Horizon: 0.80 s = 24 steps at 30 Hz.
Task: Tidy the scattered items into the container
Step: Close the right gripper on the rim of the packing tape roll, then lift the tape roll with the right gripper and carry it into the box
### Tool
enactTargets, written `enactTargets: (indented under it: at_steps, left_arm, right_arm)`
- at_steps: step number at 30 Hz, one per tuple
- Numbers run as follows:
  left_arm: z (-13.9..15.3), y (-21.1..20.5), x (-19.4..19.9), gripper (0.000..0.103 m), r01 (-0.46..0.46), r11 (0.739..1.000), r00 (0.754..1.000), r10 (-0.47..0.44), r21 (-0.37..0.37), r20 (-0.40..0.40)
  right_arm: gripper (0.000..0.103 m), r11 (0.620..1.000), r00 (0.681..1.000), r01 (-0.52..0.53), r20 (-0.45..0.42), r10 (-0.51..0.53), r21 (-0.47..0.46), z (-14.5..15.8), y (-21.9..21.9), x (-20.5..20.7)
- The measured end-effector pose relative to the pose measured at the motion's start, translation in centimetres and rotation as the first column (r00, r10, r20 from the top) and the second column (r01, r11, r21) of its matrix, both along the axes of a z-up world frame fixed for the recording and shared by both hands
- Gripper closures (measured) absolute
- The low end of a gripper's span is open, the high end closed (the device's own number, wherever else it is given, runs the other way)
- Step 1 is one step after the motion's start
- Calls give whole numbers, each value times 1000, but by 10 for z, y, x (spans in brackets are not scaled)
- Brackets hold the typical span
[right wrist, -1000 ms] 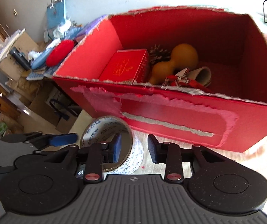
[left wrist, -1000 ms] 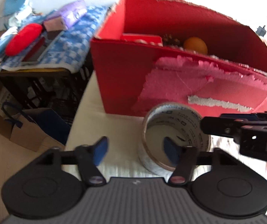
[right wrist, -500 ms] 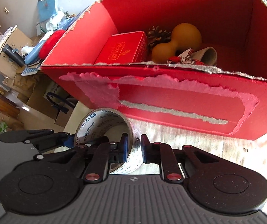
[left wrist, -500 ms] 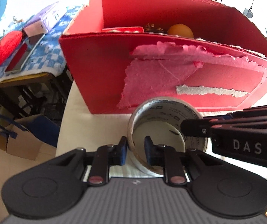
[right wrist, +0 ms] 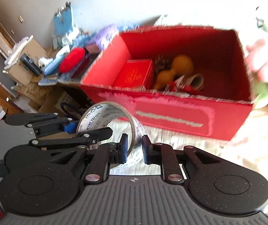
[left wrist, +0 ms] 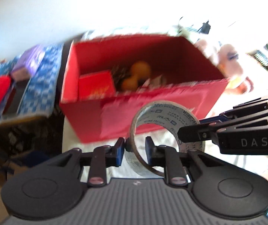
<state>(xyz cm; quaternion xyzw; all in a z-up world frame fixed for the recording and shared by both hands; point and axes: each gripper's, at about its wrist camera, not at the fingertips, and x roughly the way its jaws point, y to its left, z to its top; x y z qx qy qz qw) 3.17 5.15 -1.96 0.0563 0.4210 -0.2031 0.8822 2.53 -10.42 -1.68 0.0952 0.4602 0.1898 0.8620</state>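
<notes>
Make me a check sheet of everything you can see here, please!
Surface: pale cloth under the red box.
Job's things: tape roll raised, outside the box; gourd, small red box and pinecone inside.
Clutter: soft toy beside the box; crowded side table.
Grippers: left gripper and right gripper each pinch the roll's wall.
Cables: dark cable behind the box.
Surroundings: cardboard boxes, wall.

Tape roll [left wrist: 164, 129]: between my two claws, before the box [right wrist: 171, 116].
Gourd [right wrist: 173, 69]: in the box (right of the carton [right wrist: 134, 75]).
</notes>
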Motion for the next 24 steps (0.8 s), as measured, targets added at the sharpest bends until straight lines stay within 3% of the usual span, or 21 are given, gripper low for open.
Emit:
enactTargets:
  at_steps: [6, 14, 20, 24]
  left_arm:
    - [30, -10, 4, 83, 55, 996, 997, -51, -68, 60]
    - [49, -30, 26, 83, 93, 989, 989, -78, -116, 123]
    - [44, -53, 63, 83, 99, 983, 993, -87, -155, 81]
    - [34, -63, 81, 83, 90, 980, 995, -83, -176, 46]
  right_arm:
    - [85, 998, 997, 63, 49, -64, 29, 26, -18, -1]
    - [85, 993, 987, 113, 115, -115, 27, 42, -37, 11]
    - [86, 989, 977, 140, 170, -129, -54, 51, -50, 42]
    - [86, 986, 979, 137, 162, -120, -96, 47, -57, 61]
